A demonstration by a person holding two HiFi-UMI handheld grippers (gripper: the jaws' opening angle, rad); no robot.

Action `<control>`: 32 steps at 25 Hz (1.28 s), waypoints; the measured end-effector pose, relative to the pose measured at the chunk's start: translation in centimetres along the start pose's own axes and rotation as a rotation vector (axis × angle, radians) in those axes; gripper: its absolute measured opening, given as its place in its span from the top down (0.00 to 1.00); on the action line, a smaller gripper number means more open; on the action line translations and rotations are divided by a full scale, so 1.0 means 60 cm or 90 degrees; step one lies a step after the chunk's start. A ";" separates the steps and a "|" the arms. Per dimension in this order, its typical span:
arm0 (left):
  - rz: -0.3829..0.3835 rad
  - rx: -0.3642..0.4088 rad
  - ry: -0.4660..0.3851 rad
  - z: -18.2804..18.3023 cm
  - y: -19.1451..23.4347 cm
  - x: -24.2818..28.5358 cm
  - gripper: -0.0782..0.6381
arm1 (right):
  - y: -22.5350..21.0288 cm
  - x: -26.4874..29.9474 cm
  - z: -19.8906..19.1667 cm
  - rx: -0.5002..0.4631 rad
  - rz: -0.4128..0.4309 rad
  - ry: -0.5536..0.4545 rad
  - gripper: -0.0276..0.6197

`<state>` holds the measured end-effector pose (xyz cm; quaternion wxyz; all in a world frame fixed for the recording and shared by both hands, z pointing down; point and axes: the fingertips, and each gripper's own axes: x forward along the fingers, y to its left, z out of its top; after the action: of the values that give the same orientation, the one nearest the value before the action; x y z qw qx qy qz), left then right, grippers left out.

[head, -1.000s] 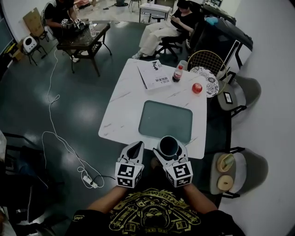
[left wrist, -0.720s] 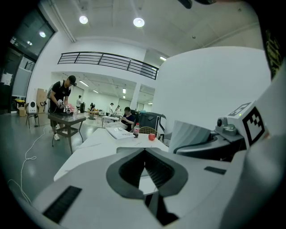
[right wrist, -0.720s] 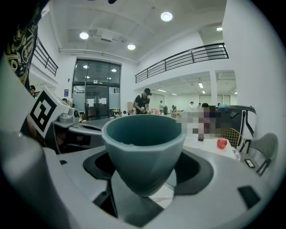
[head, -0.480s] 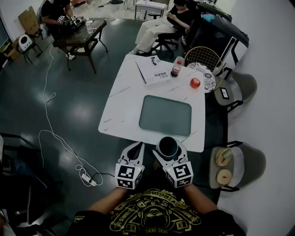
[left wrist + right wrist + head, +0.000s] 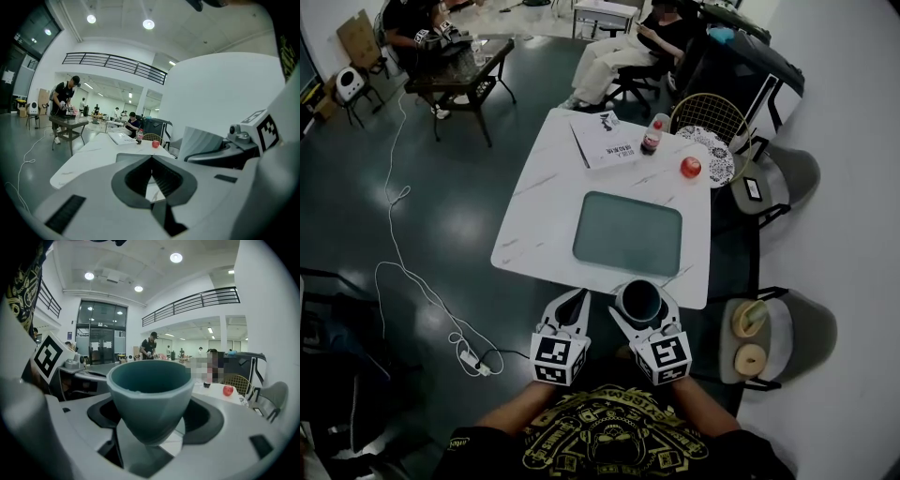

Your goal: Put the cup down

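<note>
A teal cup (image 5: 639, 298) stands upright between the jaws of my right gripper (image 5: 643, 303), which is shut on it. It hangs over the near edge of the white marble table (image 5: 534, 225), just short of the grey-green mat (image 5: 628, 234). In the right gripper view the cup (image 5: 150, 390) fills the middle and looks empty, held at its lower body by the right gripper (image 5: 152, 420). My left gripper (image 5: 577, 300) is beside it on the left, shut with nothing in it. In the left gripper view the left gripper (image 5: 151, 161) has its tips together.
At the table's far end lie a booklet (image 5: 605, 141), a cola bottle (image 5: 652, 137) and a red apple (image 5: 690, 167). A wire chair (image 5: 712, 117) stands behind the table. A grey chair (image 5: 778, 328) with round things on it is at the right. A cable (image 5: 412, 281) runs across the floor. People sit further back.
The table has drifted slightly left and up in the head view. Both grippers keep the same pose, and the cup stays in the right one.
</note>
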<state>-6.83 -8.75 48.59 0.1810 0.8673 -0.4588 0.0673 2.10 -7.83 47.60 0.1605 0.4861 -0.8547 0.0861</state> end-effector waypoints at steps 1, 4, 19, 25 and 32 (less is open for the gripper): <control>-0.002 0.001 0.003 -0.002 -0.007 0.003 0.88 | -0.006 -0.006 -0.003 0.001 -0.002 0.000 0.38; -0.006 0.007 0.007 -0.007 -0.028 0.012 0.88 | -0.024 -0.022 -0.005 0.008 -0.014 -0.001 0.38; -0.034 0.046 0.015 -0.013 -0.139 0.049 0.88 | -0.097 -0.115 -0.046 0.028 -0.031 -0.025 0.38; -0.055 0.055 0.024 -0.019 -0.179 0.067 0.88 | -0.122 -0.150 -0.059 0.041 -0.047 -0.027 0.38; -0.081 0.061 0.038 -0.035 -0.225 0.085 0.88 | -0.145 -0.188 -0.087 0.065 -0.062 -0.022 0.38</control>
<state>7.23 -4.96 48.55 0.1570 0.9000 -0.3932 0.1034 15.91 -1.63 48.34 0.1249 0.5360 -0.8272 0.1136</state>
